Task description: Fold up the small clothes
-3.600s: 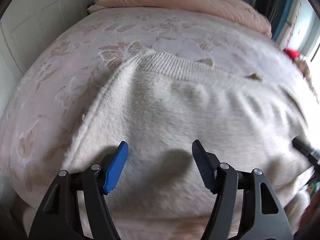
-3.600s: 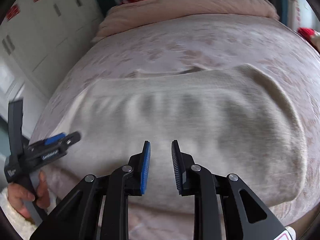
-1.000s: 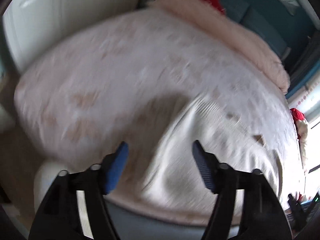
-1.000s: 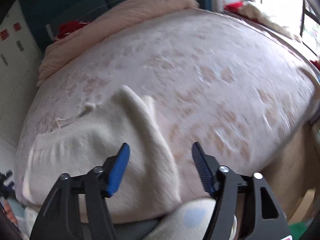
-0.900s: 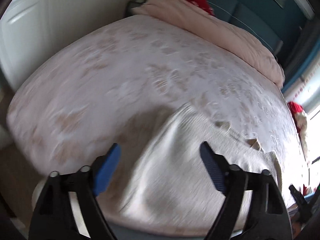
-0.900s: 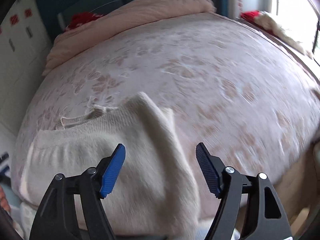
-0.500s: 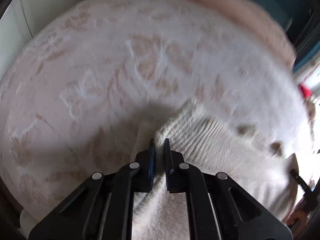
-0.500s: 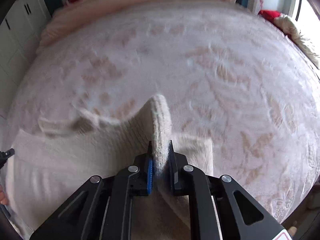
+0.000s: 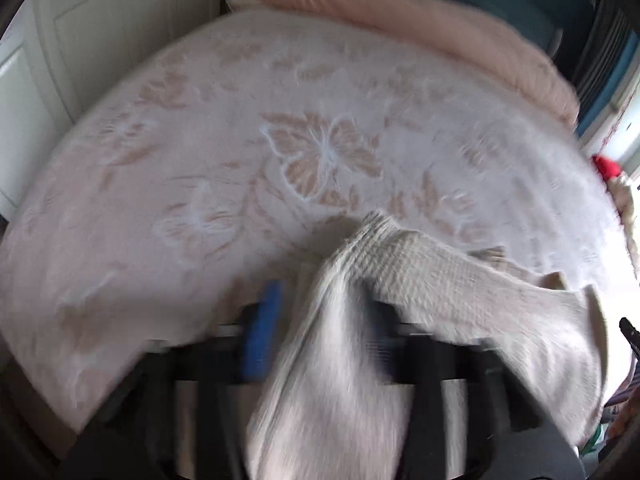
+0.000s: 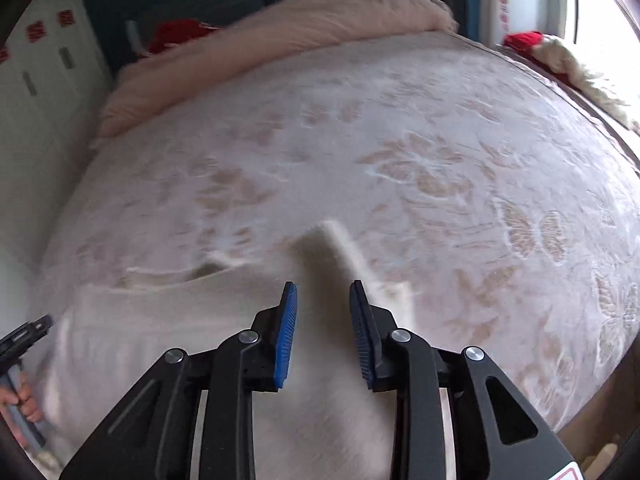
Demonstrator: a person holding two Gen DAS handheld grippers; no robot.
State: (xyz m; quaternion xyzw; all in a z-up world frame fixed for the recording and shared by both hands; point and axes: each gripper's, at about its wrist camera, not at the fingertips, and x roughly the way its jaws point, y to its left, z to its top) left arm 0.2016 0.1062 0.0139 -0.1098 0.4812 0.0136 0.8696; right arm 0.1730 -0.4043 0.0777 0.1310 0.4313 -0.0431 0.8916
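A cream knitted sweater [image 9: 460, 292] lies at the near edge of the bed. In the left wrist view its ribbed corner [image 9: 380, 236] stands up between the blurred jaws of my left gripper [image 9: 320, 340], which are opening. The left blue pad [image 9: 262, 332] is clear of the cloth, and cloth hides the right pad. In the right wrist view my right gripper [image 10: 324, 332] is also opening. A blurred raised fold of the sweater [image 10: 332, 248] lies just beyond its pads, which do not press on it. My left gripper [image 10: 24, 336] shows at the left edge, held by a hand [image 10: 20, 396].
The bed has a pale pink butterfly-patterned cover [image 9: 200, 160], and a rolled pink duvet [image 9: 400, 12] lies along its far end. A white wardrobe [image 10: 36, 80] stands to the left. Red and cream fabric [image 10: 532, 40] sits past the bed's right side.
Both grippers went from wide open to shut on the sweater's two corners. Now both sets of jaws have parted, and each camera has shifted across the bed.
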